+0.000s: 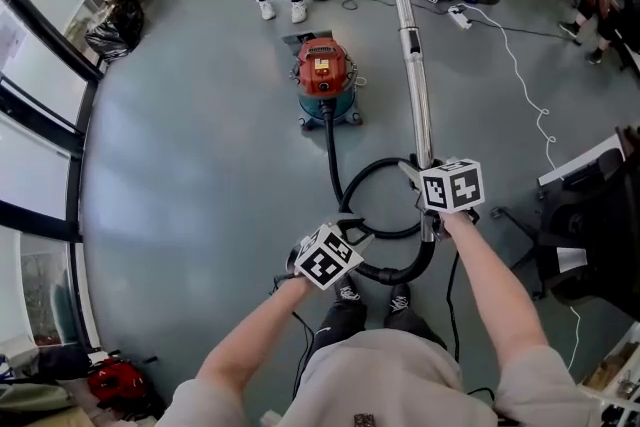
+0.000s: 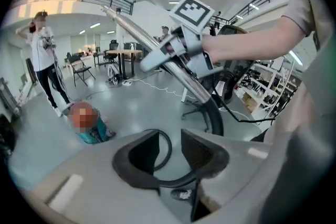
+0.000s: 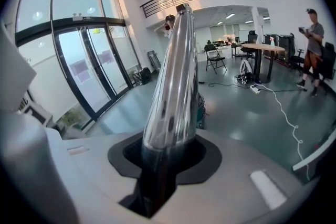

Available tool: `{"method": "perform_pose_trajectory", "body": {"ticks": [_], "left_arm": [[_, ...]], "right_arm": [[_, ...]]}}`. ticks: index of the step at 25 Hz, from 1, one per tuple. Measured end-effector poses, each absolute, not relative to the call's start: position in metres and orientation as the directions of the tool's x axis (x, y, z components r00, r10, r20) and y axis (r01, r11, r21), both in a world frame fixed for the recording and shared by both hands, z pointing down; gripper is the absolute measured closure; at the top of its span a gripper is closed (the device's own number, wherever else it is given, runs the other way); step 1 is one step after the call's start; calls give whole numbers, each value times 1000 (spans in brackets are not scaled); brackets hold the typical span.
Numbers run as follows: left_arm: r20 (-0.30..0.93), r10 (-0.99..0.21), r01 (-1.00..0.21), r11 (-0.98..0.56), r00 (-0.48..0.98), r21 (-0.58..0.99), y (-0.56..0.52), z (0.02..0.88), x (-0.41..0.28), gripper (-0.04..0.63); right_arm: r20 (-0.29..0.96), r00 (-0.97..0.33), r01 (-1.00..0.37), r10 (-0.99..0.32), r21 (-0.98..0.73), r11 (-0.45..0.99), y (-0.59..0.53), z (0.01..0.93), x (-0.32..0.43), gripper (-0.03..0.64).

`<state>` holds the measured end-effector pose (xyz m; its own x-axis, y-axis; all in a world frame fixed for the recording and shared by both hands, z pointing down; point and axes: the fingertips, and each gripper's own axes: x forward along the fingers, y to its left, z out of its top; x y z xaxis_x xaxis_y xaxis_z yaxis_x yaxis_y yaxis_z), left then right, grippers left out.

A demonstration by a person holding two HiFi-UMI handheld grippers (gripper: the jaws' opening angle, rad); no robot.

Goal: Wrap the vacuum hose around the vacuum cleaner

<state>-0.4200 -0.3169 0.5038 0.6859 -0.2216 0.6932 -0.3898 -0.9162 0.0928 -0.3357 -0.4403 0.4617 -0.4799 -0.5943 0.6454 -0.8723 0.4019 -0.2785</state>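
From the head view, I see the red-topped vacuum cleaner (image 1: 325,80) standing on the grey floor ahead. Its black hose (image 1: 333,160) runs back towards me and curls into a loop between my two tools. My right gripper (image 1: 422,177) grips the chrome wand (image 1: 415,85), which points away towards the far desks. My left gripper (image 1: 350,232) hangs just over the near side of the loop. In the left gripper view its jaws stand apart, pinching nothing, with the hose curving across the gap beyond them. In the right gripper view the jaws are clamped on the lower end of the wand, which rises straight ahead.
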Motion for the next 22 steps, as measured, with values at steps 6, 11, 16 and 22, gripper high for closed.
{"method": "perform_pose_trajectory", "body": {"ticks": [6,11,16,22], "left_arm": [[632,-399,-262,-916,665,-303,-412,416,-424,462],[547,-497,-172,-825,674,-538,-447,363,-386,462],[529,-508,-117,-788,680,-605,-463,334,-351,462],[536,-631,-116,-701,561,-704,-492,321,-329,580]], "right_arm": [[741,-436,-842,-511,-136,521,-425,476,-342,488],[777,-421,-803,-467,-81,590,-420,485,-330,492],[797,-426,-743,-428,-38,669,-430,487,-307,492],[836,-411,-620,-365,37,784,-443,489,-270,495]]}}
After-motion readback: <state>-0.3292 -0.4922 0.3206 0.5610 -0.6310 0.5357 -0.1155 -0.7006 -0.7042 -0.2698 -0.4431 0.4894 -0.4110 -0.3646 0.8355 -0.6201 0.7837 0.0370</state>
